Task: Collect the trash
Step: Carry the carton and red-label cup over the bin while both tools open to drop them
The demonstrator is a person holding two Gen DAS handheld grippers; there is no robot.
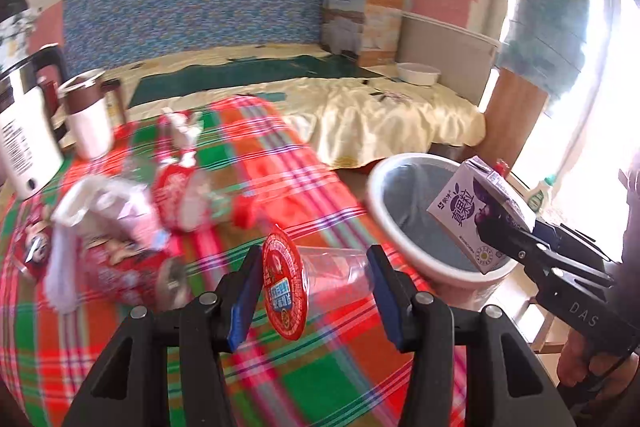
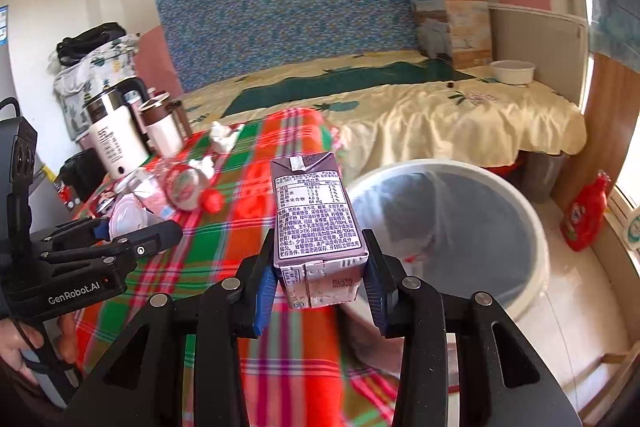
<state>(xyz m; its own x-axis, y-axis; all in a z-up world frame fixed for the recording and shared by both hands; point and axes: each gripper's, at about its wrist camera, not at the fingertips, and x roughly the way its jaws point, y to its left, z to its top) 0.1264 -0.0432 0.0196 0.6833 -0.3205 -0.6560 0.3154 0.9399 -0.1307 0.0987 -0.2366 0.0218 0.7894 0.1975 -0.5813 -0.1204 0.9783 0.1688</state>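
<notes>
My left gripper (image 1: 314,291) is shut on a clear plastic cup (image 1: 332,275) with a peeled red foil lid (image 1: 284,291), held above the plaid tablecloth (image 1: 304,179). My right gripper (image 2: 318,279) is shut on a purple drink carton (image 2: 314,223), which also shows in the left wrist view (image 1: 476,215) over the rim of the white trash bin (image 1: 384,211). The bin (image 2: 528,227) is lined with a clear bag and stands beside the table. More trash lies on the cloth: a crushed bottle with a red cap (image 1: 192,199), crumpled tissue (image 1: 184,127) and wrappers (image 1: 108,211).
A white kettle (image 1: 24,131) and a white mug with brown lid (image 1: 88,115) stand at the table's far left. A bed with a yellow sheet (image 2: 440,115) lies behind, with boxes and a white bowl (image 2: 512,71) on it. A red bag (image 2: 586,215) sits on the floor.
</notes>
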